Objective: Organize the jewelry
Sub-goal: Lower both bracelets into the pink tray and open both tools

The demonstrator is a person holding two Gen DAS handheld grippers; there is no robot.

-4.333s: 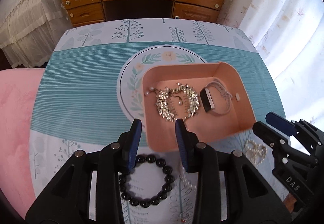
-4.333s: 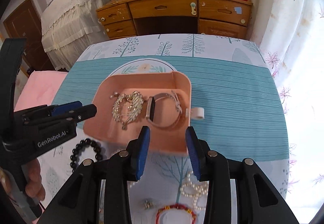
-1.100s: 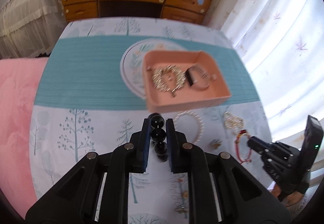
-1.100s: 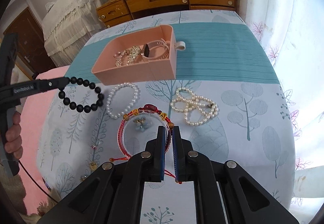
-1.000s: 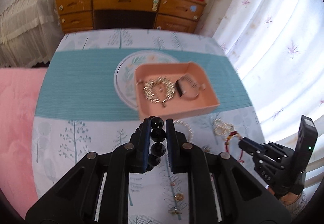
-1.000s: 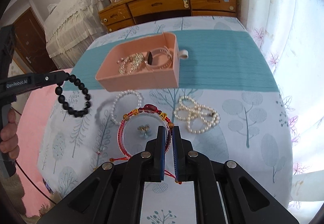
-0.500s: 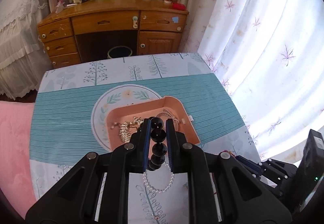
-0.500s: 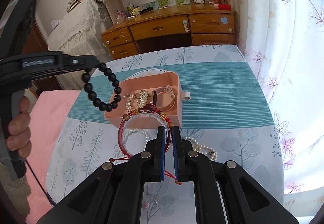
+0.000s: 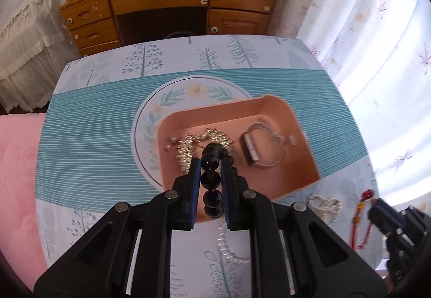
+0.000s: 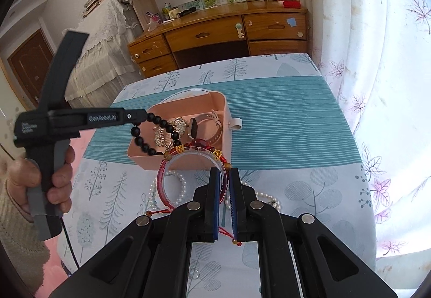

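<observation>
Your left gripper (image 9: 210, 163) is clamped on the black bead bracelet (image 9: 211, 179). The beads sit pinched between the blue pads, and the loose end of the loop hangs over the pink tray (image 9: 304, 136), above the silver necklace (image 9: 188, 144) lying in it. In the right wrist view the same bracelet (image 10: 155, 133) dangles from the gripper tip over the tray's left half; whether its lowest beads touch the tray floor I can't tell from either view.

Your right gripper (image 10: 223, 176) is closed tight on the red cord bracelet (image 10: 194, 152), holding it upright just in front of the tray's near wall, clear of the tablecloth (image 10: 282, 115).

Inside the tray: silver necklace on the left, a watch with a pale strap (image 9: 258, 147) on the right.

On the cloth in front of the tray: a white pearl bracelet (image 10: 177, 185) right below the red one, and a tangled pearl strand (image 9: 324, 205) near the tray's front right corner.

Your hand (image 10: 58, 179) grips the left gripper's handle, left of the tray.
</observation>
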